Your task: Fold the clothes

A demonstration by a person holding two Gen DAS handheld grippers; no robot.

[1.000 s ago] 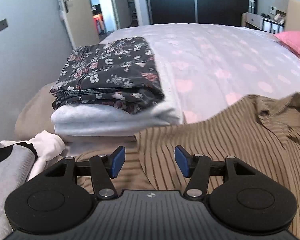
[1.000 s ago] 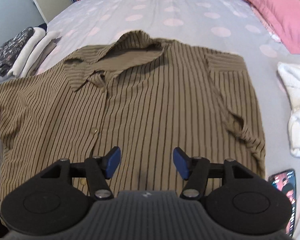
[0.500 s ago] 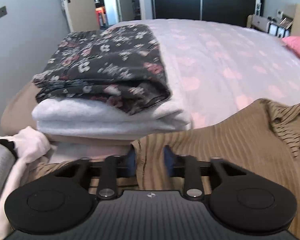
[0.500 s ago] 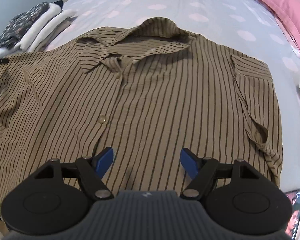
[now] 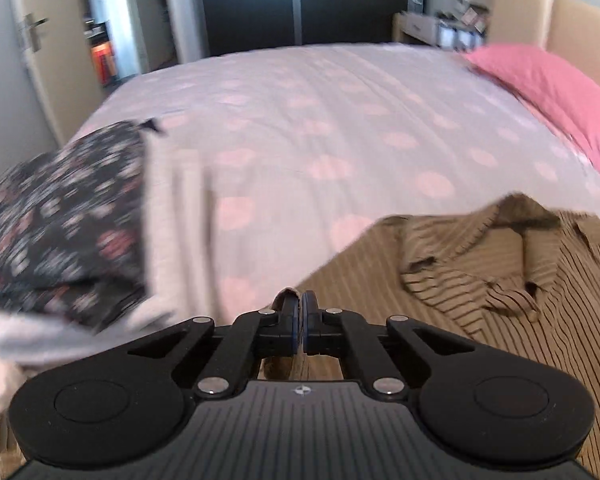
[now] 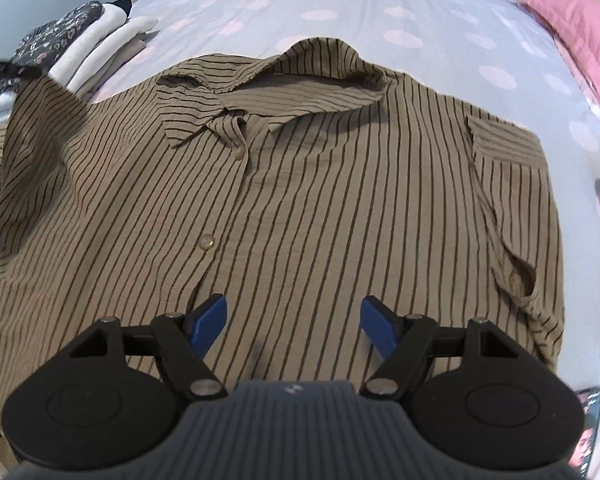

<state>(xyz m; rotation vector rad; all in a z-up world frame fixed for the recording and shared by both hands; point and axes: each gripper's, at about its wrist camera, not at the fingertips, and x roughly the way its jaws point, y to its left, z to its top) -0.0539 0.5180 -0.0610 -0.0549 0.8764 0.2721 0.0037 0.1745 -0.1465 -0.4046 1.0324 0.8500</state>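
Shirt (image 6: 300, 200) edge pinched, left tongs (image 5: 300, 316), stack (image 5: 68, 220) blurred

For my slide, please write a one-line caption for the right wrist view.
Open right gripper above a brown striped shirt spread flat on the dotted bed, folded clothes stack at left.

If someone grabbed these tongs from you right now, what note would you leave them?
Left tongs: shut on a pinch of the striped shirt at its left edge.
Right tongs: open, over the shirt's lower front, holding nothing.
Shirt: face up on the bed, collar away from you, its left side lifted where the left tongs hold it.
Done: folded stack sits at far left.
Left: every fold of this shirt.
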